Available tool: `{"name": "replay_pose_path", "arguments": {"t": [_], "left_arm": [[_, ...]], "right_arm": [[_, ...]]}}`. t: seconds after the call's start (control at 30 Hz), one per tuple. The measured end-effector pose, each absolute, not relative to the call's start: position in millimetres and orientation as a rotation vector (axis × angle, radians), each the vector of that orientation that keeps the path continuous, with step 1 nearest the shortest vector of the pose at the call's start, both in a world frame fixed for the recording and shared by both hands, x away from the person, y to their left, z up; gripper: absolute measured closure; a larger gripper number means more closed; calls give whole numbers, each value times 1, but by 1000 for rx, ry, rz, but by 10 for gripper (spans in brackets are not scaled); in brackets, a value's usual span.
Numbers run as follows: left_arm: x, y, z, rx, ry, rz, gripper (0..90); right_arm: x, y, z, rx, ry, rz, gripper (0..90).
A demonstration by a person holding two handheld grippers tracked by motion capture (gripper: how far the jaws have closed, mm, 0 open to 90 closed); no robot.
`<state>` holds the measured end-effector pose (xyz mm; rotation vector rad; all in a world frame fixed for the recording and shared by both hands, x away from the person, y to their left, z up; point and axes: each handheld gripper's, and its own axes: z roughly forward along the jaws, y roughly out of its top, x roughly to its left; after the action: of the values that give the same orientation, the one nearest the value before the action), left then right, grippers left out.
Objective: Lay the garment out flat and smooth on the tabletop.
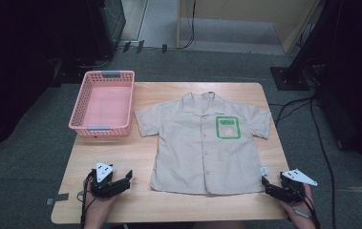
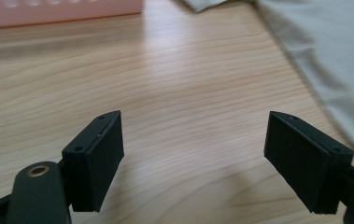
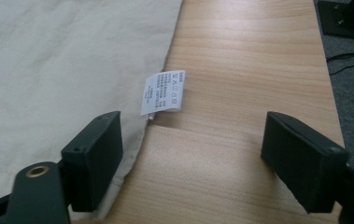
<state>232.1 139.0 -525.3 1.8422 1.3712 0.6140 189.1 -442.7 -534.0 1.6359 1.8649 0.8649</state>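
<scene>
A pink basket (image 1: pixel 103 102) sits at the table's (image 1: pixel 135 157) far left corner, and a beige shirt (image 1: pixel 202 145) lies spread flat, buttoned, across the middle toward the right edge. The left gripper (image 1: pixel 123 180), jaws released and empty, hovers over bare wood near the front left corner, apart from the hem. The right gripper (image 1: pixel 266 184), jaws likewise wide with nothing pinched, straddles the shirt's lower right side edge beside a white care label (image 3: pixel 162 91). A shallow bite there could catch only the label or one layer, dragging the cloth crooked.
</scene>
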Motion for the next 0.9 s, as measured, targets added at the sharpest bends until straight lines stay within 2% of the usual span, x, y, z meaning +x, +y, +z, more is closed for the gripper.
{"name": "replay_pose_path", "arguments": {"t": [0.13, 0.3, 0.4, 0.9], "left_arm": [[235, 150, -526, 1865, 1399, 634, 107], [237, 155, -528, 1893, 1441, 614, 106], [238, 149, -529, 1940, 1443, 627, 106], [238, 149, -529, 1938, 1445, 627, 107]], "right_arm": [[190, -442, -534, 1629, 1876, 858, 178], [191, -445, -535, 1643, 1869, 855, 137], [191, -446, -535, 1656, 1855, 845, 131], [191, -445, -535, 1661, 1856, 839, 123]]}}
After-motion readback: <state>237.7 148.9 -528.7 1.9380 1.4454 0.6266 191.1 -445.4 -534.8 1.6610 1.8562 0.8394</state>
